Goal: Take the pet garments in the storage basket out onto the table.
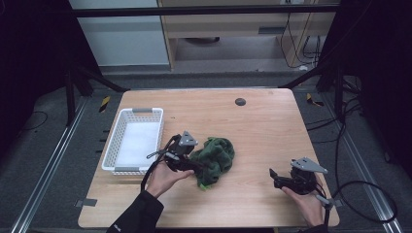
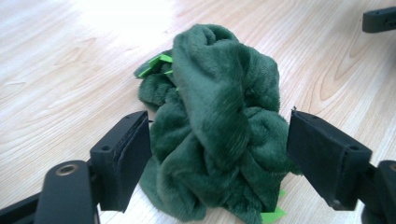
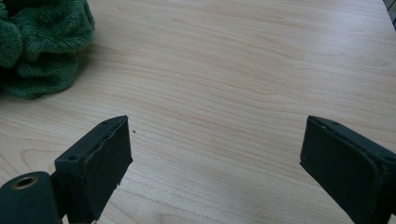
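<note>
Left gripper (image 2: 217,158) spread wide around green plush cloth (image 2: 215,126), right gripper (image 3: 215,163) gaping over bare table (image 3: 243,70); possibly pinching only one loose fold on closing.

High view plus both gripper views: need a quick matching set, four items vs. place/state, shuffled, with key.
Items:
1. green plush cloth
2. white basket
3. left gripper
4. right gripper

States:
A. open over bare wood, nothing between its jaws
B. bunched in a heap at mid-table
C. open, jaws on either side of the cloth heap
D. at the table's left edge, nothing in it

Pairs: 1-B, 2-D, 3-C, 4-A
</note>
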`<state>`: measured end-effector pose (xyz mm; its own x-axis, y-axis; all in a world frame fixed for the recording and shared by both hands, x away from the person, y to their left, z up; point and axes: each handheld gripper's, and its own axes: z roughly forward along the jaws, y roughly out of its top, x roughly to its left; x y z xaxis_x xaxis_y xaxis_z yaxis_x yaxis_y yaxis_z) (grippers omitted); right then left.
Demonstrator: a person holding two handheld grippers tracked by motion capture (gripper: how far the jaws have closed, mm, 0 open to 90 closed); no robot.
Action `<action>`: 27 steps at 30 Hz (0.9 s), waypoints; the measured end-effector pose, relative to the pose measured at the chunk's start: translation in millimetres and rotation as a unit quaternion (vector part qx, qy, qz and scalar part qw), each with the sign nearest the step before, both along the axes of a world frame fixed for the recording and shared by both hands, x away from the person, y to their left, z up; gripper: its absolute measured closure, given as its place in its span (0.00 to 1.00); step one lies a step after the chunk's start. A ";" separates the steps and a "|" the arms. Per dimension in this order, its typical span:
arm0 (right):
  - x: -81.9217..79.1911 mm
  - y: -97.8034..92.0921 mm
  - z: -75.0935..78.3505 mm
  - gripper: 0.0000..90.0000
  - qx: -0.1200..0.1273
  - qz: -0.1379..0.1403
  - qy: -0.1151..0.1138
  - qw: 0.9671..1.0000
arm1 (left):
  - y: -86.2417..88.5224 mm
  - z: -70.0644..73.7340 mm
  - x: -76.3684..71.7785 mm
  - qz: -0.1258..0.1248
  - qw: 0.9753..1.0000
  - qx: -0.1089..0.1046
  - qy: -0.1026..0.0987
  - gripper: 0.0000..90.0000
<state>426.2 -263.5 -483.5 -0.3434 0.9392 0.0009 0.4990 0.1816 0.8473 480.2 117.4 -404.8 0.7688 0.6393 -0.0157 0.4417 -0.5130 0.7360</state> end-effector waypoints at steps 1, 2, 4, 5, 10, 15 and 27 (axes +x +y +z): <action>-0.1 0.0 0.0 0.10 0.000 0.000 0.000 1.000 | 4.0 -0.8 -2.2 0.004 1.000 -0.008 -0.002 0.23; -0.2 0.1 0.0 0.10 0.000 0.000 0.000 1.000 | 7.2 -1.7 -3.6 0.008 1.000 -0.013 -0.005 0.23; -0.3 0.1 -0.3 0.10 0.000 0.000 0.000 1.000 | 13.7 -3.6 -6.7 0.014 1.000 -0.020 -0.011 0.23; -0.4 0.2 -0.5 0.10 0.000 0.001 0.001 1.000 | 19.4 -5.6 -9.2 0.019 0.999 -0.026 -0.013 0.23; -0.4 0.4 -0.9 0.10 0.000 0.001 0.001 1.000 | 31.0 -11.0 -14.9 0.025 0.999 -0.041 -0.010 0.22; -0.8 0.1 -1.5 0.10 -0.002 0.003 0.001 1.000 | 48.3 -16.6 -27.7 0.035 0.998 -0.055 -0.026 0.22; -1.6 2.5 -2.5 0.09 0.000 0.006 0.005 1.000 | 78.4 -29.2 -49.5 0.052 0.994 -0.087 -0.043 0.23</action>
<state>424.6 -260.9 -486.0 -0.3538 0.9353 0.0047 0.5059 0.1871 0.8421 430.7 195.7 -434.0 0.7022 0.7085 -0.0707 0.4174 -0.3291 0.8470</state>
